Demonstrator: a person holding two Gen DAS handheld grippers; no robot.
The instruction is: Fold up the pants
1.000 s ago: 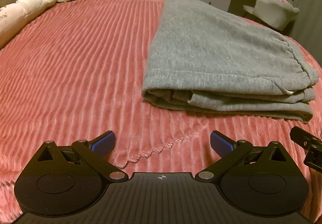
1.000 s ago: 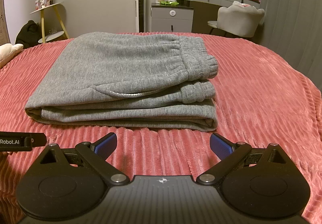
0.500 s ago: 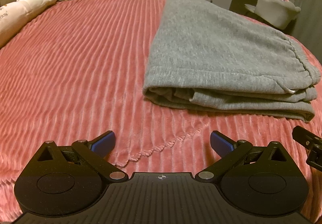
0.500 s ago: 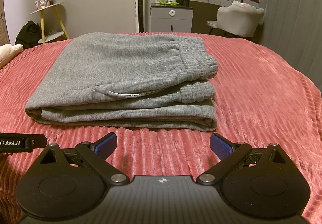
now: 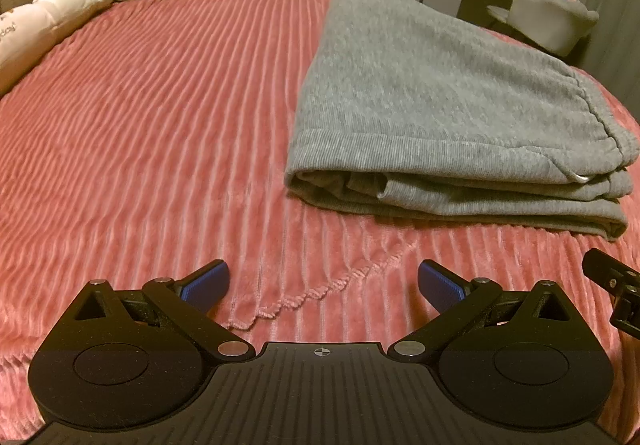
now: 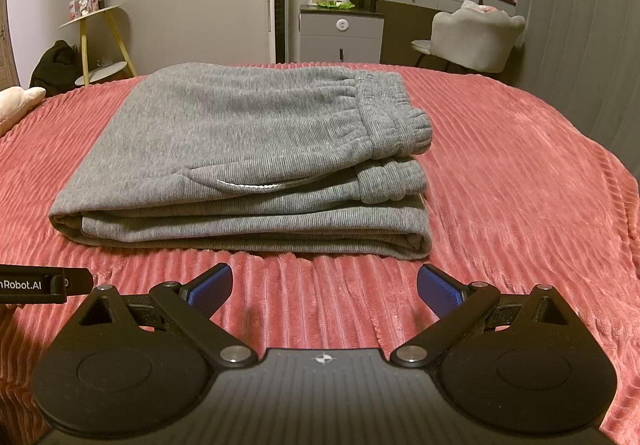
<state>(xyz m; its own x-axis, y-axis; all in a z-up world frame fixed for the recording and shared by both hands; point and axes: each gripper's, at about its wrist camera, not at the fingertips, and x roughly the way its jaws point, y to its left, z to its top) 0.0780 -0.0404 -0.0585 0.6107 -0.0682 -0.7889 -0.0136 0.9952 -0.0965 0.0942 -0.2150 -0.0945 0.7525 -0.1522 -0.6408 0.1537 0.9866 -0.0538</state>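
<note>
Grey sweatpants [image 5: 440, 113] lie folded in a flat stack on the pink ribbed bedspread [image 5: 160, 125]. In the right wrist view the pants [image 6: 248, 161] sit straight ahead, elastic waistband to the right and the folded edge facing me. My left gripper [image 5: 323, 283] hovers open over the bedspread, short of the stack's near left corner, holding nothing. Open as well, my right gripper [image 6: 324, 285] is just in front of the stack, not touching it. Part of each gripper shows at the edge of the other's view.
A cream pillow [image 5: 44, 21] lies at the bed's far left. Beyond the bed stand a grey dresser [image 6: 340, 33], a vanity with a padded chair [image 6: 476, 37], and a yellow-legged side table [image 6: 96, 41]. The bedspread's scalloped hem [image 5: 304, 297] lies near my left gripper.
The left wrist view has shifted slightly, with the pants sitting a little lower and closer. The right gripper and the pants themselves have not visibly moved.
</note>
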